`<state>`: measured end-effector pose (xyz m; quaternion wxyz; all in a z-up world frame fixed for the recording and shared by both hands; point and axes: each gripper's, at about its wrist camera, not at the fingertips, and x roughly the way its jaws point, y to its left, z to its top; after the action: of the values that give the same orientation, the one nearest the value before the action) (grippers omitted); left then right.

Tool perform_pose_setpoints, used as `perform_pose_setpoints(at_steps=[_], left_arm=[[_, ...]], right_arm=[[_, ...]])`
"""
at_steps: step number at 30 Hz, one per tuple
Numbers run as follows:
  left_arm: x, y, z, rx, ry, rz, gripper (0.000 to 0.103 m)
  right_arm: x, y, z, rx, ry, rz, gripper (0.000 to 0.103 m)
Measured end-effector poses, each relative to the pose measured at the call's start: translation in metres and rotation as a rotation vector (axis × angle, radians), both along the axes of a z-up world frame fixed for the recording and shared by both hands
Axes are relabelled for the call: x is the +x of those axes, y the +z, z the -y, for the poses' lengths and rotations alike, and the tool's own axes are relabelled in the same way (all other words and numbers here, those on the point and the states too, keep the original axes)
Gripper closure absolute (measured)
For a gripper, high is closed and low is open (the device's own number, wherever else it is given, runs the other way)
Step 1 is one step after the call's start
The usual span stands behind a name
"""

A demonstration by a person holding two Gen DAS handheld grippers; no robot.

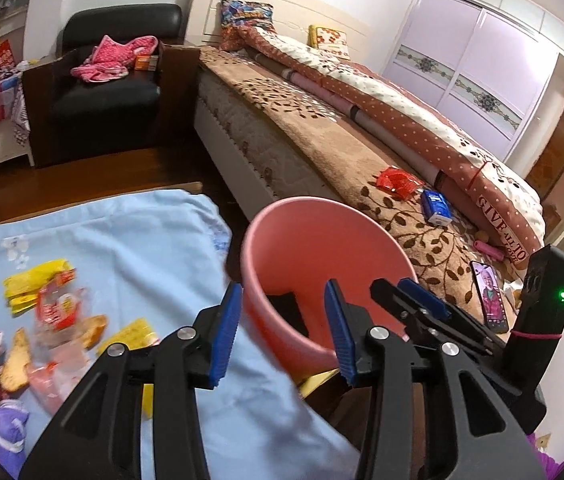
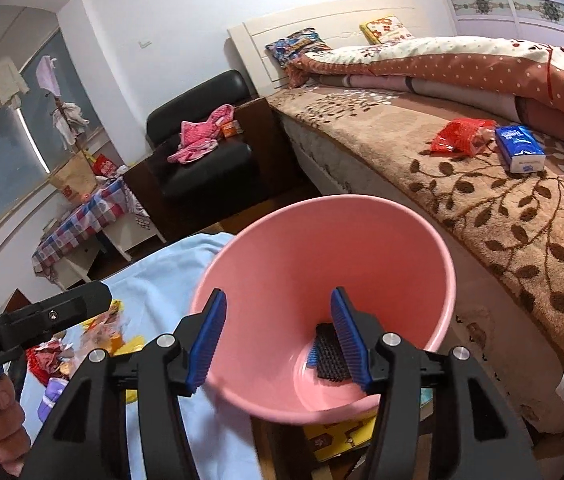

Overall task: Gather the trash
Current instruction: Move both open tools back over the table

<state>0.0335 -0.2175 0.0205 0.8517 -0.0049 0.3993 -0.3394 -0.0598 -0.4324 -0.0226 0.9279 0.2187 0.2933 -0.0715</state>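
Observation:
A pink bin (image 1: 314,248) stands between the blue-clothed table and the bed; it also shows in the right wrist view (image 2: 322,256), holding a dark mesh piece (image 2: 330,354). Several wrappers (image 1: 42,312), yellow, red and orange, lie on the blue cloth (image 1: 122,240). My left gripper (image 1: 282,332) is open and empty at the bin's near rim. My right gripper (image 2: 278,340) is open and empty above the bin's mouth; it also shows in the left wrist view (image 1: 414,292) at the bin's right side.
The bed with a brown leaf blanket (image 2: 482,184) lies right of the bin, with a red wrapper (image 2: 460,136), a blue tissue pack (image 2: 520,154) and a phone (image 1: 490,296). A black armchair (image 1: 110,92) stands behind. A checked table (image 2: 82,220) is at left.

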Motion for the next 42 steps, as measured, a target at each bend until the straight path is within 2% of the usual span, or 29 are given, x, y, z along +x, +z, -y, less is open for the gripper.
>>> perform_pose_setpoints(at_steps=[12, 28, 30, 32, 33, 42], left_arm=[[-0.014, 0.011, -0.066, 0.011, 0.103, 0.032, 0.06], [-0.021, 0.005, -0.142, 0.022, 0.251, -0.008, 0.059], [-0.021, 0.005, -0.151, 0.027, 0.269, -0.008, 0.058], [-0.022, 0.006, -0.161, 0.024, 0.293, -0.008, 0.049], [-0.022, 0.007, -0.165, 0.021, 0.303, -0.008, 0.048], [-0.033, 0.008, -0.201, 0.046, 0.386, 0.015, 0.048]], right_arm=[[-0.008, 0.006, -0.039, -0.025, 0.102, -0.001, 0.049], [0.0, -0.002, -0.083, -0.044, 0.238, -0.042, 0.049], [0.001, -0.004, -0.085, -0.04, 0.248, -0.047, 0.049], [0.002, -0.006, -0.088, -0.031, 0.256, -0.053, 0.049], [0.003, -0.008, -0.088, -0.025, 0.26, -0.057, 0.049], [0.012, -0.021, -0.105, -0.011, 0.32, -0.097, 0.049]])
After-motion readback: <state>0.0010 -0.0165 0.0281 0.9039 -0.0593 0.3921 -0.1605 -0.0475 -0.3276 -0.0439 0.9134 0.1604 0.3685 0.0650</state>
